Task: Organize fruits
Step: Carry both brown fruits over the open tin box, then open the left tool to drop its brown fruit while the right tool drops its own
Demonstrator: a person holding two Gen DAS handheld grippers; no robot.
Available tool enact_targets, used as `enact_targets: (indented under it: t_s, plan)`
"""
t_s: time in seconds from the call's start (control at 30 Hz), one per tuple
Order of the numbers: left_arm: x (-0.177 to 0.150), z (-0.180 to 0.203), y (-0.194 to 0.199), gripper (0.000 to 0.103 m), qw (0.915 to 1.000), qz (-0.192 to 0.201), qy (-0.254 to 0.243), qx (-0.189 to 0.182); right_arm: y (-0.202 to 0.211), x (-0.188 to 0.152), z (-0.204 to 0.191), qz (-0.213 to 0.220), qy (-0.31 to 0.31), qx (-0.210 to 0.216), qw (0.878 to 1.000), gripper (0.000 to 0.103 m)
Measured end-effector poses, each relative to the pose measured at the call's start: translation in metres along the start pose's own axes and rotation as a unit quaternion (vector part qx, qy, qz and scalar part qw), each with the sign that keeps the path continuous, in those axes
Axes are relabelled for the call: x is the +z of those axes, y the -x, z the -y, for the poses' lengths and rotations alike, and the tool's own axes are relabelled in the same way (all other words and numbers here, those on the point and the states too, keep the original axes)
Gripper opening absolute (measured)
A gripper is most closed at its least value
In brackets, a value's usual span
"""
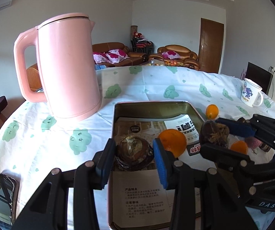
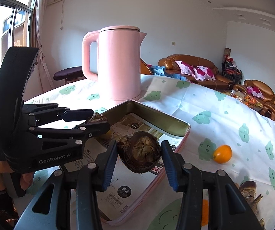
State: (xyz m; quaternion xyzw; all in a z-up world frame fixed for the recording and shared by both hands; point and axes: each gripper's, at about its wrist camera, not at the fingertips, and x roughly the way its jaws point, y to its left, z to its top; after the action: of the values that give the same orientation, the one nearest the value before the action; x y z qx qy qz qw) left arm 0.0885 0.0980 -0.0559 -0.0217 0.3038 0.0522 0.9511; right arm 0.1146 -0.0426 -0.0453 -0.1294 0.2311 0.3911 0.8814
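Sunlit living room with brown sofas (image 1: 110,52) and a wooden door (image 1: 211,45) lies behind a counter (image 1: 41,134) draped in a white cloth printed with green cloud faces. At far left on the cloth lies a phone (image 1: 5,197), then a pink kettle (image 1: 66,65) stands upright. Just right of it sits a shallow metal tray (image 1: 156,107) lined with printed paper. Over the tray, the left gripper (image 1: 134,162) has its jaws partly closed on a brown, scaly round fruit (image 1: 134,150), blue pads pressing both sides. An orange (image 1: 173,141) rests in the tray beside it. Further right, the right gripper (image 2: 139,164) clamps a second brown fruit (image 2: 140,153) over the tray's near right edge. A small orange (image 1: 212,111) lies on the cloth outside the tray, and a white mug (image 1: 251,93) stands at far right.
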Motion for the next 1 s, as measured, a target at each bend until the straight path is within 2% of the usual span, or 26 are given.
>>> enact_targets:
  t_s: [0.47,1.0]
  plan:
    - [0.002,0.002,-0.011,0.042,0.9998,-0.020,-0.008,-0.001,-0.010,-0.002,-0.004,-0.023,0.005,0.007,1.000,0.048]
    - [0.001,0.004,-0.011,0.043,0.9997,-0.020,-0.014,0.006,-0.015,-0.002,-0.006,-0.036,0.007,-0.006,0.999,0.048]
